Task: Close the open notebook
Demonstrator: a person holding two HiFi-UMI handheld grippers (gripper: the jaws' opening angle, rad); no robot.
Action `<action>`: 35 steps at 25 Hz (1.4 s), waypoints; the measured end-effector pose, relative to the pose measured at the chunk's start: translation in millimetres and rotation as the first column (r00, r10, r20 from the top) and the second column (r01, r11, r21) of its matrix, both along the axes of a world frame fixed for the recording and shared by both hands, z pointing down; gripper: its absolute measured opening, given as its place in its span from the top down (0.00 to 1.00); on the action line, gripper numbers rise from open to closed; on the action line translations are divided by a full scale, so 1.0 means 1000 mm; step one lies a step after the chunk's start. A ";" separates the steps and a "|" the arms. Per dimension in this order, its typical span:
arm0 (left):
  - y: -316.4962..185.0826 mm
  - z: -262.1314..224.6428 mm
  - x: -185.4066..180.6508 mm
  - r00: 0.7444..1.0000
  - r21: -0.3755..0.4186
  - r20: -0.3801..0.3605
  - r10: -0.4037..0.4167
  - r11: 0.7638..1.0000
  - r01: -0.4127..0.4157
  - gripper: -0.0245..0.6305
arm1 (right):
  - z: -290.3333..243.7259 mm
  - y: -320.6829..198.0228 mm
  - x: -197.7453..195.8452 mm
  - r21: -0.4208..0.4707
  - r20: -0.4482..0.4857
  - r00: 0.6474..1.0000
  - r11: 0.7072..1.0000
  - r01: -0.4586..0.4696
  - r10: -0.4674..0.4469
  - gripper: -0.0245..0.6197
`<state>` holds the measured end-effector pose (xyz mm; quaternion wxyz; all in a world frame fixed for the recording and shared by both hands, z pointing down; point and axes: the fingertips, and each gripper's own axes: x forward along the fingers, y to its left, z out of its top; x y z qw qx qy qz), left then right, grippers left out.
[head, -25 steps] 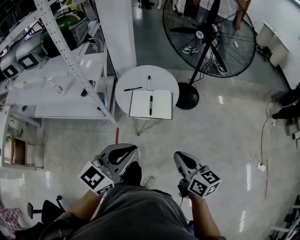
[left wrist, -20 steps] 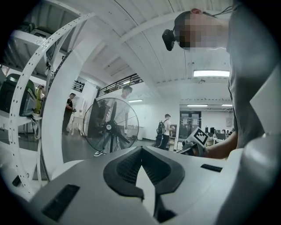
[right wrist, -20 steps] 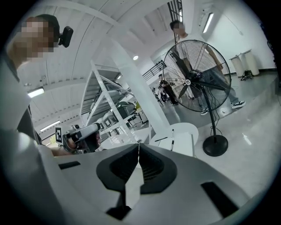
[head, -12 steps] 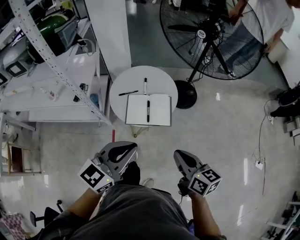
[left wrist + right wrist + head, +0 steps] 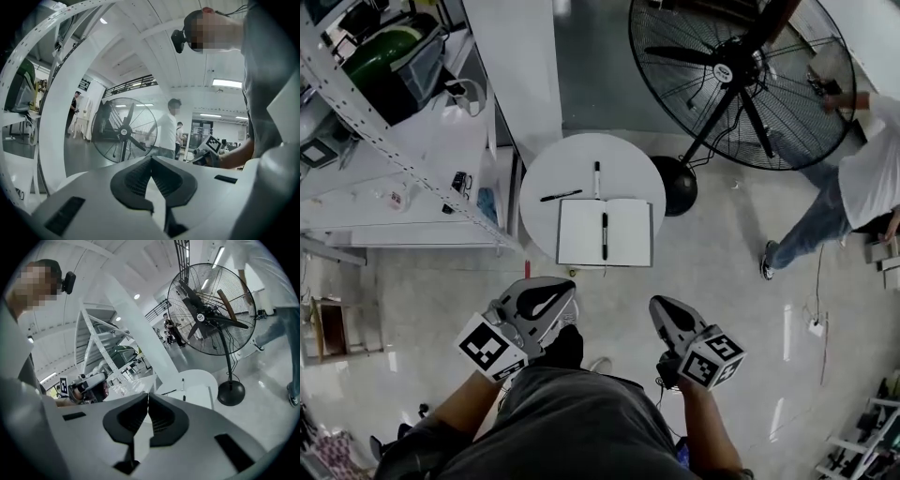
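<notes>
Left tongs (image 5: 150,161) and right tongs (image 5: 148,396) are closed, empty, the right hiding part of the notebook (image 5: 201,394).

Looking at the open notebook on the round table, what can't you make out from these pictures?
Notebook pages: head view, too small to show any writing.
Notebook's near edge: right gripper view, hidden behind the right gripper.
Notebook and table: absent from left gripper view, which faces the fan.
Pen on it: capped or not, too small, head view.
</notes>
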<state>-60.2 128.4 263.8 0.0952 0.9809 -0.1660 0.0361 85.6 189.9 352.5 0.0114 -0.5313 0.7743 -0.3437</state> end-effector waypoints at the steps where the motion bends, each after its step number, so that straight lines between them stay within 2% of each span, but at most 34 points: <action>1: -0.008 0.001 -0.002 1.000 -0.002 -0.001 0.004 1.000 -0.004 0.94 | 0.001 -0.007 -0.002 -0.005 -0.002 1.000 1.000 -0.001 0.001 0.93; 10: -0.071 0.008 -0.019 0.999 -0.022 -0.009 0.037 0.999 -0.037 0.94 | 0.008 -0.065 -0.016 -0.036 -0.025 0.999 0.999 -0.033 0.032 0.93; 15: -0.089 0.020 -0.026 0.998 -0.068 0.013 0.066 0.996 -0.065 0.94 | 0.014 -0.087 -0.021 -0.052 -0.031 0.998 0.997 -0.057 0.055 0.93; 18: -0.096 0.029 -0.027 0.997 -0.127 0.038 0.073 0.990 -0.068 0.94 | 0.017 -0.096 -0.022 -0.068 -0.028 0.998 0.996 -0.062 0.061 0.93; 21: -0.103 0.032 -0.024 0.996 -0.148 0.047 0.076 0.987 -0.068 0.94 | 0.020 -0.103 -0.020 -0.086 -0.025 0.998 0.994 -0.066 0.064 0.93; 25: -0.120 0.035 -0.016 0.997 -0.111 0.029 0.074 0.991 -0.071 0.94 | 0.028 -0.117 -0.013 -0.099 -0.022 0.997 0.992 -0.071 0.070 0.93; 28: -0.126 0.047 -0.013 0.995 -0.164 0.064 0.077 0.984 -0.065 0.94 | 0.037 -0.127 -0.009 -0.111 -0.021 0.997 0.991 -0.072 0.070 0.93; 35: -0.147 0.070 0.004 0.993 -0.191 0.102 0.062 0.981 -0.042 0.94 | 0.070 -0.153 0.010 -0.146 -0.024 0.998 0.988 -0.055 0.052 0.93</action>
